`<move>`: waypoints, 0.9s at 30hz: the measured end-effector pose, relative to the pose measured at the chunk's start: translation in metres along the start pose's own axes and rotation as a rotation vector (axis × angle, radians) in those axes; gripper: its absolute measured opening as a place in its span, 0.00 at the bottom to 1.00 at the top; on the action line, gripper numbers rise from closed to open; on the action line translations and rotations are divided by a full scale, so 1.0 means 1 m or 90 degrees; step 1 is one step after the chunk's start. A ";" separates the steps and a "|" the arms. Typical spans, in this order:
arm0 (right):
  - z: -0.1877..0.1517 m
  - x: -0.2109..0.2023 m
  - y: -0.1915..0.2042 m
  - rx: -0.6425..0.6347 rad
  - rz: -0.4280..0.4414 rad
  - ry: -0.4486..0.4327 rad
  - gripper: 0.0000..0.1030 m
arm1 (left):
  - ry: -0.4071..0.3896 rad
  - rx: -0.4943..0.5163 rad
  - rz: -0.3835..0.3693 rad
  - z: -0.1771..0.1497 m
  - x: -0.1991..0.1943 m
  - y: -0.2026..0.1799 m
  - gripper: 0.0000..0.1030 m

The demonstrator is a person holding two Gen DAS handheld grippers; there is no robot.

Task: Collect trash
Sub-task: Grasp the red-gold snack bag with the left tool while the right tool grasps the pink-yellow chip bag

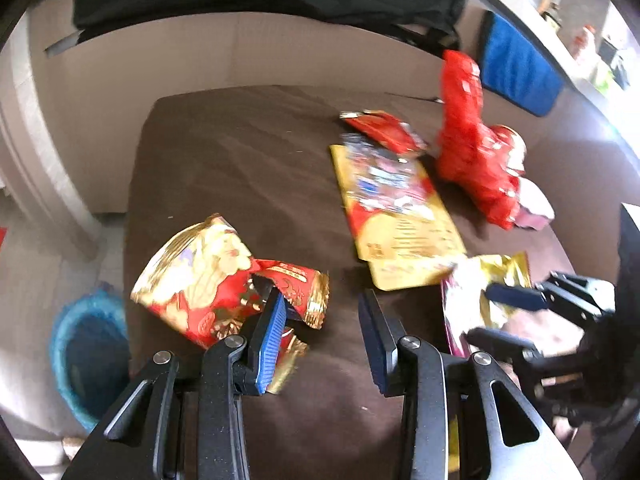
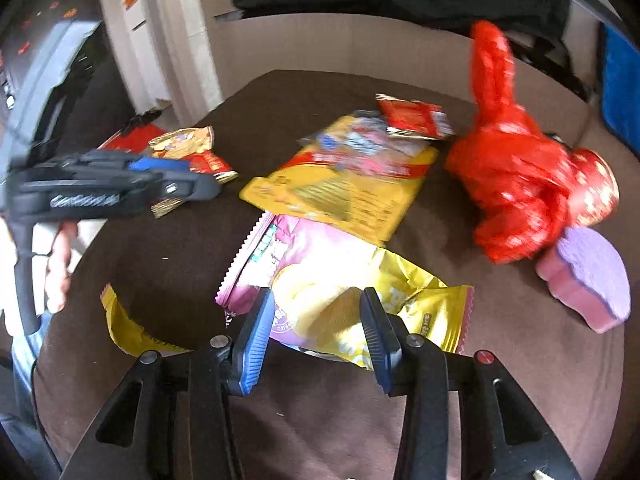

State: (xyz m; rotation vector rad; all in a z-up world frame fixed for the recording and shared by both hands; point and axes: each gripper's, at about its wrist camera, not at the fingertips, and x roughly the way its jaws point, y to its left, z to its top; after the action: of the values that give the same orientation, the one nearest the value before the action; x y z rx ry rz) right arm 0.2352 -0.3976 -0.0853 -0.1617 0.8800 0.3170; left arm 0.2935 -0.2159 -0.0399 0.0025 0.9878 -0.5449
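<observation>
Across the brown table, our landmark, we see the trash spread out. Largest on it is a flat yellow packet, lying near the table's middle with its print blurred beyond reading. Toward the table's right side stands a crumpled red plastic bag; whatever round red thing it wraps is mostly hidden. Just beside that bag, nearer the table's right edge, rests a pink-and-purple sponge.

At the table's near edge lies a pink-and-yellow snack bag, partly tucked under the yellow packet. Our right gripper hovers over it with its fingers spread apart on either side; whether they touch the bag we cannot tell. Near the table's left edge sits a red-and-gold wrapper. Our left gripper has its fingers apart too, the left finger covering part of this wrapper, nothing clamped between them. A small red sachet lies toward the table's far side, overlapping the yellow packet's far end.

Off the table's left edge, down on the floor, a bin with a blue liner is cut off by our gripper's frame.
</observation>
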 end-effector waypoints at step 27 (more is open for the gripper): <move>0.032 -0.025 -0.012 -0.038 0.005 -0.048 0.45 | -0.006 -0.005 0.060 -0.007 -0.003 0.029 0.38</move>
State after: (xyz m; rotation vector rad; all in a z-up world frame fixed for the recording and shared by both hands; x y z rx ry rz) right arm 0.2478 -0.4050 -0.0461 -0.1996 0.7974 0.3547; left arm 0.2997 -0.1885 -0.0485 0.0393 0.9750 -0.4537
